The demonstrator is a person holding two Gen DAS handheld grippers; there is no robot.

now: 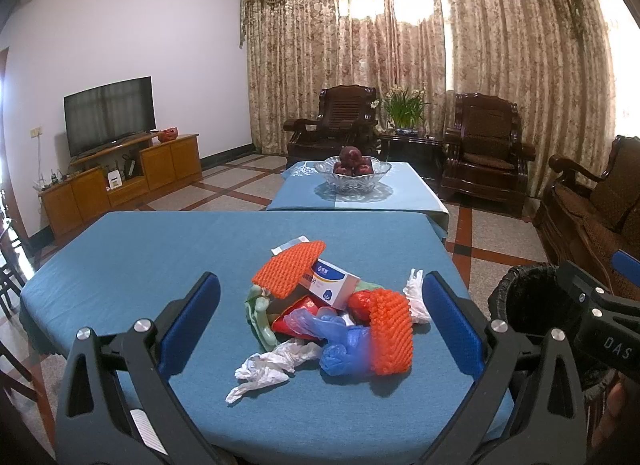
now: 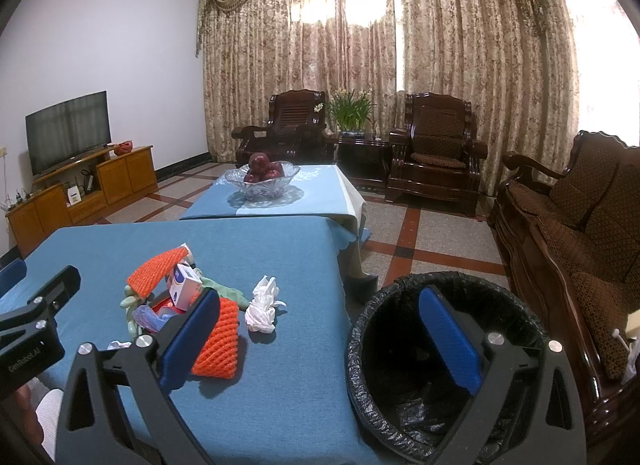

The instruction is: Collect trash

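Left gripper [image 1: 320,329] spread wide, holding nothing — trash pile [image 1: 328,305] centre frame on blue table [image 1: 140,257]. Right gripper [image 2: 320,341] also wide open, empty; black-lined bin [image 2: 448,369] lower right. Fruit bowl [image 1: 352,175] beyond.

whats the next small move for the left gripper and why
Probably lower the left gripper, open and empty, onto the near orange foam net at the front of the trash pile and close. The lined bin sits just right of the table, seemingly empty.

"DAS" on right claw [image 1: 608,349], "GenRobot.AI" on left claw [image 2: 24,361]
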